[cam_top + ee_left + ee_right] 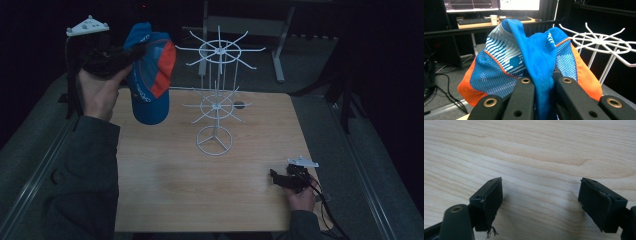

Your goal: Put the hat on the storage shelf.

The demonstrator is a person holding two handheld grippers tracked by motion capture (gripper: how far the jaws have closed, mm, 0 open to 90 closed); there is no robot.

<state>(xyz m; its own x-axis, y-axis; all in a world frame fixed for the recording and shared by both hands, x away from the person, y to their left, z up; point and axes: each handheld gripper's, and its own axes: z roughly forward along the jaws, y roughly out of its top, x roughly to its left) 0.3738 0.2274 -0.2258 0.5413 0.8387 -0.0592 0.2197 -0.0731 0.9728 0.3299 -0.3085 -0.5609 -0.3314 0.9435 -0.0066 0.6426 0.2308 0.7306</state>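
Two tools are at work here, and they are doing very different jobs. The left tool (131, 54) is raised high above the left edge of the surface (165, 185), its jaws pinched tight on a fold of the blue and orange cap (149, 80). In the left gripper view the blue fabric (541, 67) is bunched between the two black jaws, so the cap hangs loose below the grip with its brim pointing down. Holding it by a pinch of cloth near the top leaves the opening of the cap free, which looks sensible if it is meant to drop over one of the prongs.

That seems to be the aim: the white wire rack (216, 100) stands near the middle of the surface, and the cap is held just to the left of its upper ring of hooks (599, 42), at about their height and not touching them. The lower ring is bare as well.

Meanwhile the right tool (280, 180) rests low at the near right corner of the surface, well apart from the rack. Its jaws stand wide with nothing between them, only bare wood (539, 157) beneath, so it seems parked out of the way while the left hand does the hanging.
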